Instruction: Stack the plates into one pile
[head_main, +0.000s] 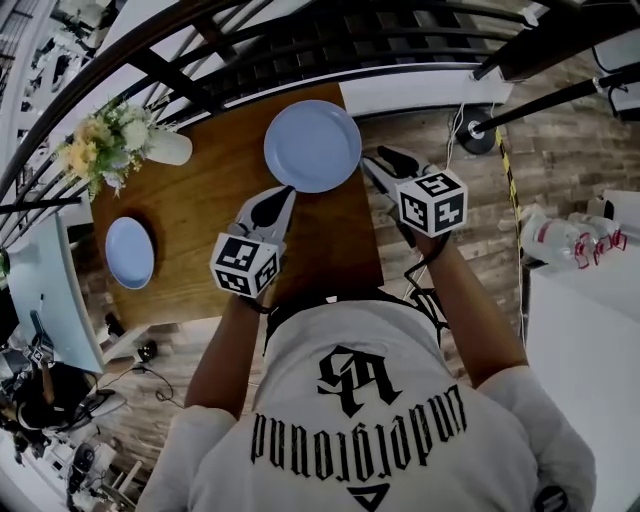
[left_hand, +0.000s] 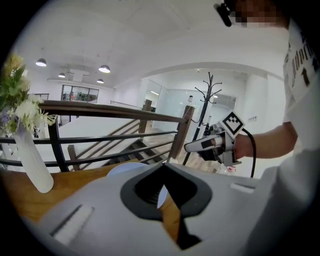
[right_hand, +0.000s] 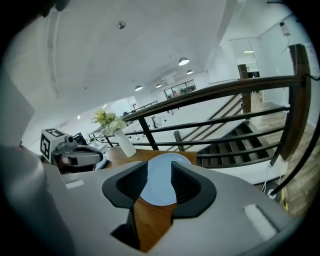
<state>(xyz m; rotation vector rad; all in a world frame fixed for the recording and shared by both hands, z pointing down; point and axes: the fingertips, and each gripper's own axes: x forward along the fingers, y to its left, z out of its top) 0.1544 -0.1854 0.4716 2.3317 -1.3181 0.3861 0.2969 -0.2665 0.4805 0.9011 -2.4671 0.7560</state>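
A large pale blue plate (head_main: 312, 145) lies at the far right end of the wooden table (head_main: 200, 200). A smaller blue plate (head_main: 130, 252) lies at the table's left end. My left gripper (head_main: 287, 191) hovers just at the large plate's near rim, its jaws shut with nothing held. My right gripper (head_main: 386, 160) is off the table's right edge beside the same plate, jaws open and empty. In the right gripper view the large plate (right_hand: 160, 185) shows between the open jaws of the right gripper (right_hand: 160, 167). In the left gripper view, the left gripper (left_hand: 164, 166) has the plate (left_hand: 125, 170) just ahead.
A white vase of flowers (head_main: 120, 140) stands at the table's far left corner. A dark railing (head_main: 330, 40) with stairs runs behind the table. A monitor (head_main: 50, 290) is at the left; a white table (head_main: 580, 330) with bottles (head_main: 560, 235) is at the right.
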